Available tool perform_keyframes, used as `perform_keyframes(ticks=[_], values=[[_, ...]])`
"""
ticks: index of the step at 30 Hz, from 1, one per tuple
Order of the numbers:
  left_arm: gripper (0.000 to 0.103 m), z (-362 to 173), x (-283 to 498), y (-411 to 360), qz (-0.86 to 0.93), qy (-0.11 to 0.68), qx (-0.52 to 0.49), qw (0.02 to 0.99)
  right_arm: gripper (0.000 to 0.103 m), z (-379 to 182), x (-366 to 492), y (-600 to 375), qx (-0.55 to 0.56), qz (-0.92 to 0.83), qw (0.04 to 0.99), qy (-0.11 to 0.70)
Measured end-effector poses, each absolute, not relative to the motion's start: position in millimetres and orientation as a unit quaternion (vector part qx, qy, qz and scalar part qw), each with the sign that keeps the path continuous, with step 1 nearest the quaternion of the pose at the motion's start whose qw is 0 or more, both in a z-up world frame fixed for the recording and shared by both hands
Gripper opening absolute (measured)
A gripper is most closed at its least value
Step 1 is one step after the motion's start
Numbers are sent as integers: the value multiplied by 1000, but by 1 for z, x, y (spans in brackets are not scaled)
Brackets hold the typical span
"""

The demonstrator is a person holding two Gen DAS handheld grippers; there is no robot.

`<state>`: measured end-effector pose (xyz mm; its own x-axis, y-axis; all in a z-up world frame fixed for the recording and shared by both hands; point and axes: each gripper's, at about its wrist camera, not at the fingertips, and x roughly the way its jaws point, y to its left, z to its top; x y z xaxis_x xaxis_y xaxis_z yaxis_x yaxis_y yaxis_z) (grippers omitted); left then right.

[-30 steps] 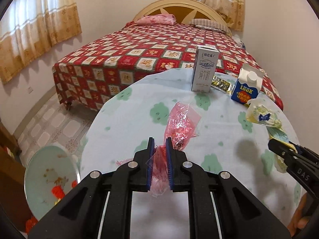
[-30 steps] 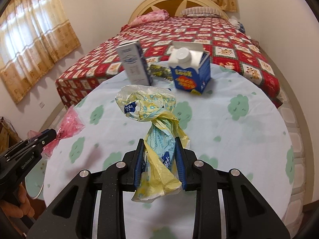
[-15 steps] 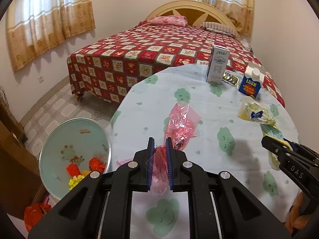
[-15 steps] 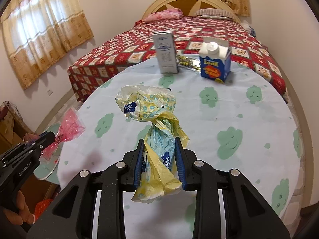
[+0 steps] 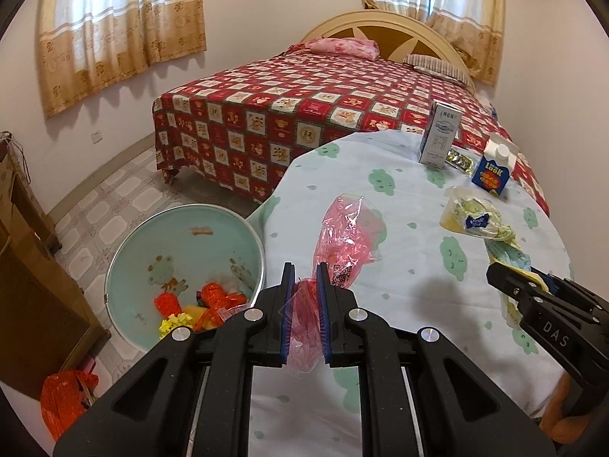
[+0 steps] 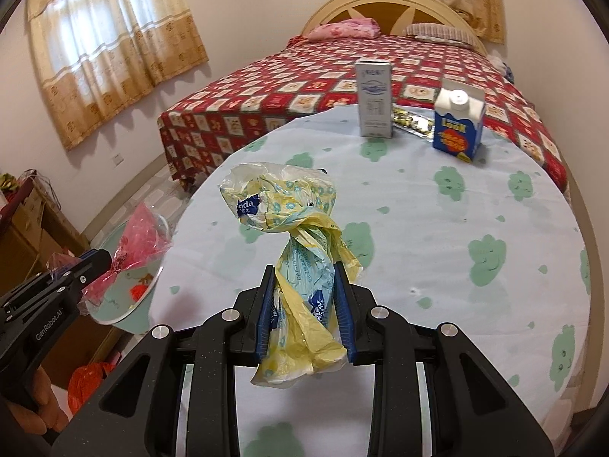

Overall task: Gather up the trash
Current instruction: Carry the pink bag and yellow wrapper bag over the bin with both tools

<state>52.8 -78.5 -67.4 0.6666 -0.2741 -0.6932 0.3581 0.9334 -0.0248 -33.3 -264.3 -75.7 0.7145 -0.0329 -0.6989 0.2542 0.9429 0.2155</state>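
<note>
Pink plastic wrapper (image 5: 344, 242) is pinched in the left claw (image 5: 304, 310), jaws pressed tight on its lower end, the rest sticking up and forward above the worktop (image 5: 399, 278) near its left edge. Right claw (image 6: 304, 316) is clamped on a twisted yellow and pale blue plastic bag (image 6: 289, 228), jaws held partly apart by the bunched plastic, bag's puffed top standing above the worktop. Both pieces of trash hang clear of the cloth, not resting on it. Pale green bin (image 5: 182, 270) sits on the floor just left of the worktop, below its edge, with orange and yellow scraps at the bottom. From the right wrist view the pink wrapper overlaps the bin's rim. Left on the worktop at the far side: upright white carton (image 6: 375, 99), blue carton with a white cap (image 6: 458, 125), and a gold foil packet (image 6: 413, 123) lying between them. Red patterned bed (image 5: 304, 118) sits behind the worktop. Orange bag (image 5: 68, 396) lies on the floor beside a wooden cabinet.
</note>
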Motion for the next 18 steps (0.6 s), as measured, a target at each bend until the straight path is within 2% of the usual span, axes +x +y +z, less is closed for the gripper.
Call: perform_keyframes(ticks=[18], values=[[11, -64, 44, -35, -153, 368, 30, 916, 30, -72, -26, -221, 136, -39, 917, 373]])
